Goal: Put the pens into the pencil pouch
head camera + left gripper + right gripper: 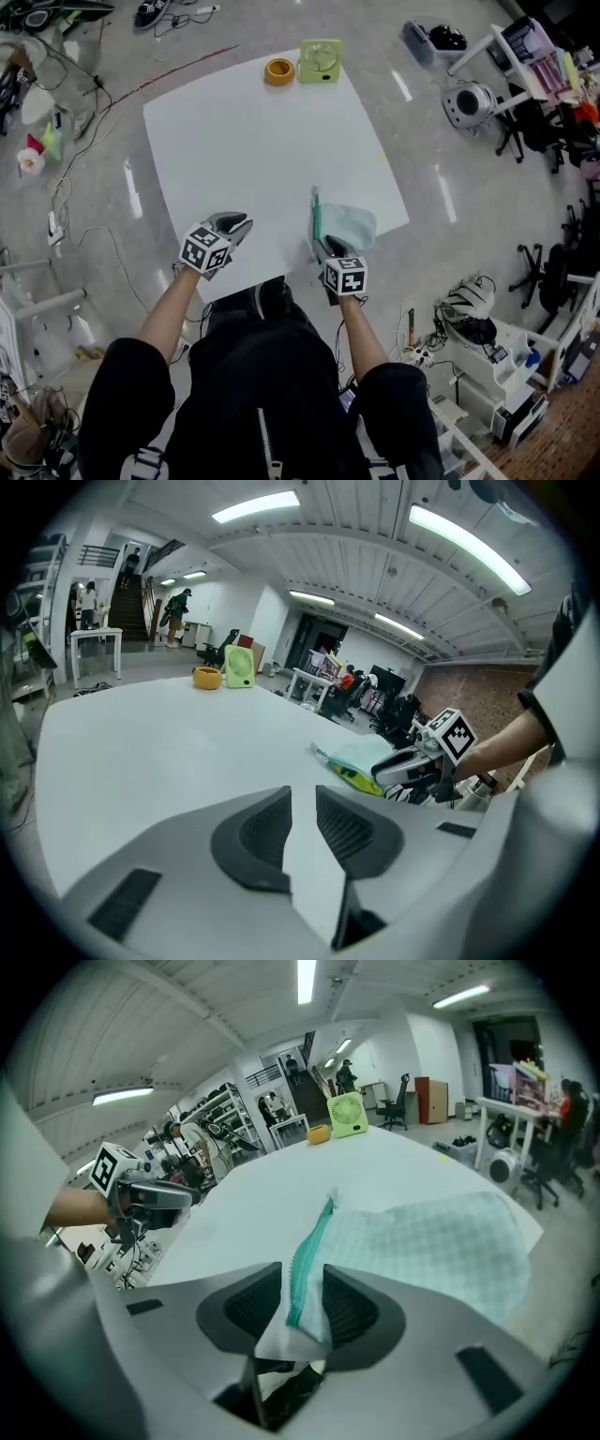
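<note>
Left gripper (pixel 241 224) is hanging over the near left part of the table (pixel 253 141), its jaws standing a little apart with nothing between them; only bare tabletop is showing through the gap. To its right, the pouch (pixel 349 225) is lying flat by the table's near right edge, its teal zipper (pixel 316 212) running along its left side. Right gripper (pixel 325 247) is pointing down at the pouch's near end with its jaws apart. The zipper's end is sitting between them, but the pads are not pinching it: in the right gripper view a gap is showing to the left of the zipper.

No loose pens are lying anywhere on the table. In the left gripper view a yellow-green shape (pixel 359 778) is showing at the pouch's near edge, probably the pens already inside. So the task is looking nearly or fully done: the pens seem stowed, and at most the zipper is needing a check, since whether it is fully shut is not showing clearly.

At the far edge a tape roll (pixel 278 71) and a green fan (pixel 321 60) are standing side by side, well apart from the work. No brand or wording is legible on either, nor on the pouch. The cubes (pixel 204 249) are carrying only black-and-white square markers, no text.
</note>
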The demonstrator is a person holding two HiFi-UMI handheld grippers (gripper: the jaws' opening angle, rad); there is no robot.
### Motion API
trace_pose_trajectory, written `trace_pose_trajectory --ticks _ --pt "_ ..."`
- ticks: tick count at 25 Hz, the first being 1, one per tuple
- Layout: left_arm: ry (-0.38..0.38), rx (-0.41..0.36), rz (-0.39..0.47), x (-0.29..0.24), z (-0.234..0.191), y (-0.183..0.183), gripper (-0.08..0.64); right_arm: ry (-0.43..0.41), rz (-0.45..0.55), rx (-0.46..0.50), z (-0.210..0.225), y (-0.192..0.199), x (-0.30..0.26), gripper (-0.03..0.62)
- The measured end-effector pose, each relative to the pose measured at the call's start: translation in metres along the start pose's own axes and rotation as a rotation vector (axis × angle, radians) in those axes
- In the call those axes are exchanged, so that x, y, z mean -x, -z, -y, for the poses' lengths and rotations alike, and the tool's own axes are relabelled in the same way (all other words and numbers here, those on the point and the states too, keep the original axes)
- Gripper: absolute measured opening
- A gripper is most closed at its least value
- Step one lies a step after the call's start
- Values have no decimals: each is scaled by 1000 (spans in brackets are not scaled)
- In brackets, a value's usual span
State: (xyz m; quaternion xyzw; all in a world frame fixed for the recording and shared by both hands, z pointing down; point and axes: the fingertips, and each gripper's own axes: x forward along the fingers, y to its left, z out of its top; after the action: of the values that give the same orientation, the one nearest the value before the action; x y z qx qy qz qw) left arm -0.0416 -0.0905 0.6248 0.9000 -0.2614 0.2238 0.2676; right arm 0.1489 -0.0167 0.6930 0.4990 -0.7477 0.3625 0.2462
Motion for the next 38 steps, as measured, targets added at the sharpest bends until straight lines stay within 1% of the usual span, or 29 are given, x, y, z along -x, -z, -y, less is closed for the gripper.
trace_pose_trajectory --ticks 4,8,11,13,14,21,24,27,33,36,38 --pt "-40 -4 41 19 -7 -9 95 2 65 -2 -3 -20 14 149" --pt "-98 -24 111 32 -11 -25 95 6 121 38 -8 -40 26 142" --pt "-153 -39 175 45 -12 -43 94 13 170 63 -15 -60 37 102" --pt "-186 -42 215 53 -11 -57 73 21 207 76 -19 -76 46 21" --pt "-198 -47 233 57 -10 -64 54 23 229 84 -22 -84 50 9" --pt "-261 -128 333 84 -6 -108 32 15 378 171 -52 -150 75 9" --pt "-285 -136 378 98 -4 -122 31 13 436 203 -64 -173 89 9" --pt "-292 -144 425 113 -1 -137 31 18 491 226 -73 -193 104 9" --pt "-308 -171 499 140 1 -166 31 35 565 251 -83 -216 130 9" --pt "-317 -177 523 146 2 -172 31 41 583 266 -85 -218 137 9" --pt "-316 -178 520 146 2 -171 31 37 581 275 -86 -217 137 9"
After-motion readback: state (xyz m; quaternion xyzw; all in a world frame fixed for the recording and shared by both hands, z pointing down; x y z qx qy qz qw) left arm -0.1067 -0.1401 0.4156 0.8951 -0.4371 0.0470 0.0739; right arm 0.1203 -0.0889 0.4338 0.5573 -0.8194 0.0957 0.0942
